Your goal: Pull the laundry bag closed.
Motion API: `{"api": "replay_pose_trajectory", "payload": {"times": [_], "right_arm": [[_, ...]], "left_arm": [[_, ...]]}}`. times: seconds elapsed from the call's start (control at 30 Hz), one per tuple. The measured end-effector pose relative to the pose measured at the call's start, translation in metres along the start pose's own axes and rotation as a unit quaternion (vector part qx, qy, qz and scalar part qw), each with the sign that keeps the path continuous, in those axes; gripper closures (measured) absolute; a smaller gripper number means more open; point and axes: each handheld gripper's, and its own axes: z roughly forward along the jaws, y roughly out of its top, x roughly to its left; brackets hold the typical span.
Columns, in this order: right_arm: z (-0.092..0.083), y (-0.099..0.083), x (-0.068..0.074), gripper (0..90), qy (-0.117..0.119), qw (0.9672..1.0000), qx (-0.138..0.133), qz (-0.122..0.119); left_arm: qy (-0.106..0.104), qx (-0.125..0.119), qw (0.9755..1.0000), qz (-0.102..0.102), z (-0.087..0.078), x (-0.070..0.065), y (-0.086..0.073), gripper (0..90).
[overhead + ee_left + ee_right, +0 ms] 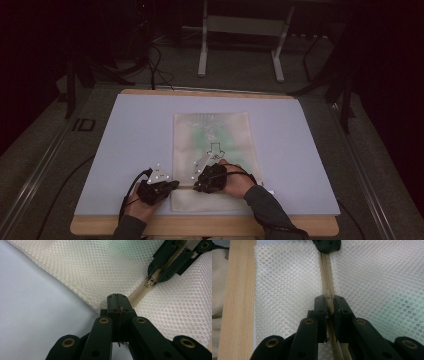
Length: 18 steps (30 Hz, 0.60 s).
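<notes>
Right gripper view: right gripper (329, 305) seemingly pinches the zipper pull (328, 295); ahead, left gripper (327, 245) clamps the bag (284, 285) edge, which could slip.

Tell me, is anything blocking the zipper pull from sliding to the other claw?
Nothing visible does. The tan zipper track runs bare across the white mesh bag from the right claw to the left claw.

One mesh bag (210, 135), one zipper (327, 272), two claws.
</notes>
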Motion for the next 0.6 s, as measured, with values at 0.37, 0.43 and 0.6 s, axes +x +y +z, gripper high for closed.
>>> {"api": "replay_pose_trajectory", "payload": {"times": [0.37,0.43,0.6], "right_arm": [[-0.0023,-0.0017,-0.0002,82.2,0.001,1.0,0.005,0.0],[-0.0023,-0.0014,0.0,82.2,0.0,1.0,0.006,0.0],[-0.0029,-0.001,0.0002,82.2,0.0,0.9999,0.01,-0.003]], "left_arm": [[-0.001,0.0,1.0,-0.001,0.0,0.0001,0.0001,89.6],[-0.001,0.001,1.0,-0.001,0.0,0.0001,0.0001,89.6],[-0.001,0.001,1.0,-0.001,-0.0001,0.0002,0.0001,89.6]]}}
